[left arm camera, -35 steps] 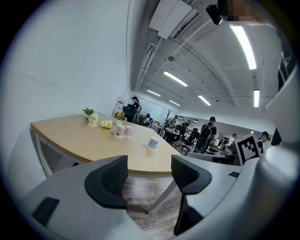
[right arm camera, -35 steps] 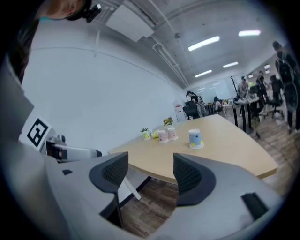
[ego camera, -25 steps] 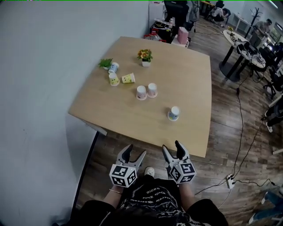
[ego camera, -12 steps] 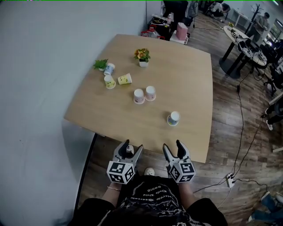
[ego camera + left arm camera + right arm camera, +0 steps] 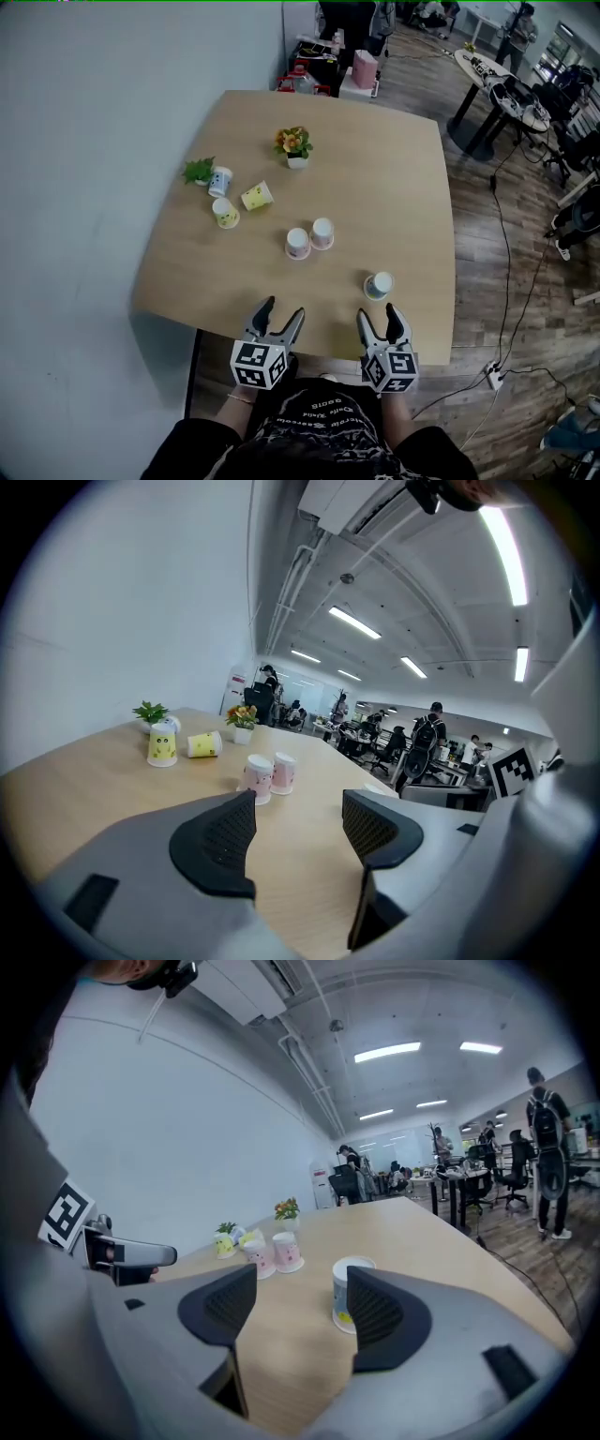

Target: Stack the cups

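Left gripper [image 5: 282, 309] and right gripper [image 5: 378, 314] hover at the near edge of the wooden table [image 5: 394, 187] — jaws released, empty; a white cup [image 5: 379, 285] stands upright near that edge

Left gripper [image 5: 279, 321] and right gripper [image 5: 382, 323]: fingers apart, empty.

Six cups [image 5: 298, 243] stand scattered, one yellow apparently toppled.
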Demonstrator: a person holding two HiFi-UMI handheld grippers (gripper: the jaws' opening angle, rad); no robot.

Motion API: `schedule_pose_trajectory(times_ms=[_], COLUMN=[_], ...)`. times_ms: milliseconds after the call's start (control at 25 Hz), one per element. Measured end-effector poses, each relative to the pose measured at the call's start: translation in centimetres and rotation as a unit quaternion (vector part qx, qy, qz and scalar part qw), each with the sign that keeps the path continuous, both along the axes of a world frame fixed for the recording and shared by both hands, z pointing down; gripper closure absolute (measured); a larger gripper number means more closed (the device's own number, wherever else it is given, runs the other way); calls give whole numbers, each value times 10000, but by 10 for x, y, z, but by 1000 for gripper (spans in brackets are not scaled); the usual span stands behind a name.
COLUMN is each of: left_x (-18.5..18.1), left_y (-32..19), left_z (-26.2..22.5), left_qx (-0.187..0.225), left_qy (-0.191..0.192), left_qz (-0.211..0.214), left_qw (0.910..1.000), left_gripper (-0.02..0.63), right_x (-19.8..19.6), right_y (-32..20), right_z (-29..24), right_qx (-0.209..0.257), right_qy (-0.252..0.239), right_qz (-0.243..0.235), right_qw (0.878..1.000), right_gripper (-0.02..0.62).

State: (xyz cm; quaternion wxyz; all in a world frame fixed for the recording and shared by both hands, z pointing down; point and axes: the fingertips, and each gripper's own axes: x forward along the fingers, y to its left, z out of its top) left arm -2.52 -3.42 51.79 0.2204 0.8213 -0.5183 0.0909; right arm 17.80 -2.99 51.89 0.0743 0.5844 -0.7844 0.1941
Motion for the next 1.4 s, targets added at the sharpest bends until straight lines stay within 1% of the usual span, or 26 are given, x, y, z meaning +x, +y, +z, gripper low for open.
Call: schedule_pose_trajectory(times_ms=[120, 320, 560, 720, 960, 1120, 1240, 1400], left_x=[-10, -26, -34, -31, -20, -11, -9, -5], left_y=[-27, -61, -79, -88, -115, -134, -149, -167], left_z=[-1, -2, 9, 9, 17, 26, 33, 41], left_qx=[45, 49, -81, -46, -160, -285, -405, -477], left_qy=[-94, -100, -46, -117, -238, -475, -700, -929], left_qz=[229, 515, 815, 918, 812, 715, 571, 519], left_qw=[9997, 9986, 9966, 9957, 9963, 9959, 9951, 9932], left_gripper=[308, 308, 308, 308, 308, 308, 308, 308], right_x=[-5, -14, -25, -24, -8, 5, 10, 18], right_y=[-18, -33, -42, -44, -55, -64, -71, -79], right_z=[-2, -2, -3, -6, -3, 3, 10, 24], right_qx=[47, -14, -76, -89, -197, -330, -474, -676], right_qy=[162, 347, 517, 672, 850, 872, 940, 1013], right_qz=[333, 789, 1145, 1226, 1246, 1232, 1088, 980], right_qw=[9993, 9963, 9920, 9901, 9884, 9880, 9885, 9877], right_gripper=[283, 282, 283, 282, 283, 282, 282, 282])
